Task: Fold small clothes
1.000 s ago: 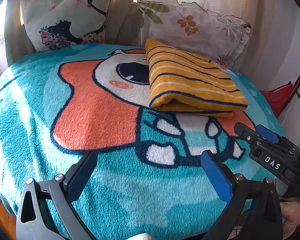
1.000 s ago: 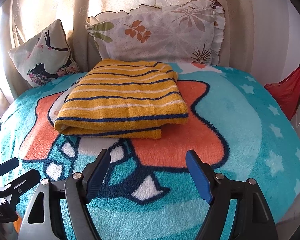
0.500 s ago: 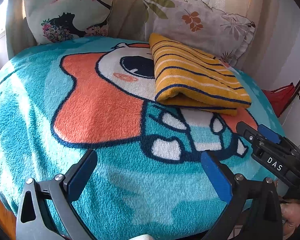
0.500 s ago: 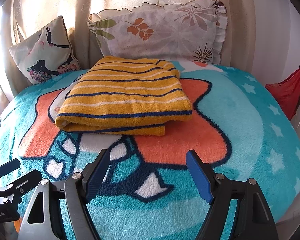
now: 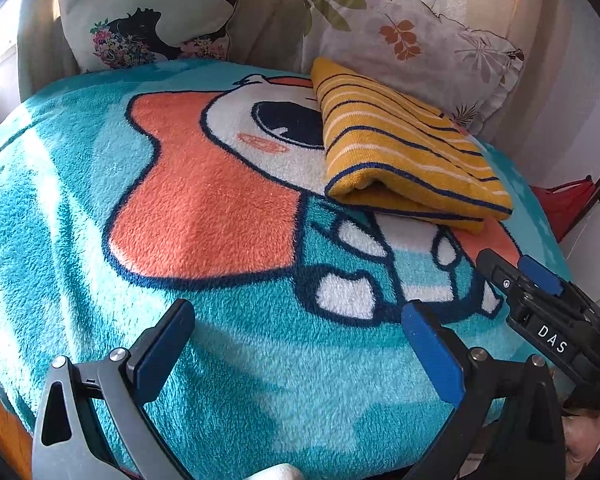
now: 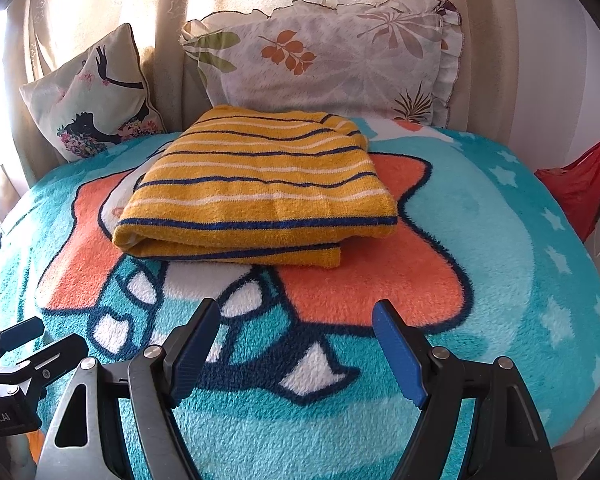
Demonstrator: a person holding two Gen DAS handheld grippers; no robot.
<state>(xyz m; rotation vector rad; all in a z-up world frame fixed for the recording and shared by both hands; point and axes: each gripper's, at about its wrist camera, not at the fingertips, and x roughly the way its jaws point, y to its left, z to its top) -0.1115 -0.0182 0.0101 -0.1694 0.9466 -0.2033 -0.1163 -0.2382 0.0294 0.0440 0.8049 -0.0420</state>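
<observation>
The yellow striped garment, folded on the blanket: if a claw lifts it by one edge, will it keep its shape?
Probably not. The yellow striped garment looks like soft knit in loose layers, so it would likely droop and unfold. It seems light, and the fleecy blanket may resist sliding.

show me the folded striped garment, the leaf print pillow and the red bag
folded striped garment (image 6: pixel 256 188), right wrist view, middle of its top layer
leaf print pillow (image 6: pixel 332 64), right wrist view, centre of its front face
red bag (image 6: pixel 580 184), right wrist view, its visible side at the bed's edge
</observation>
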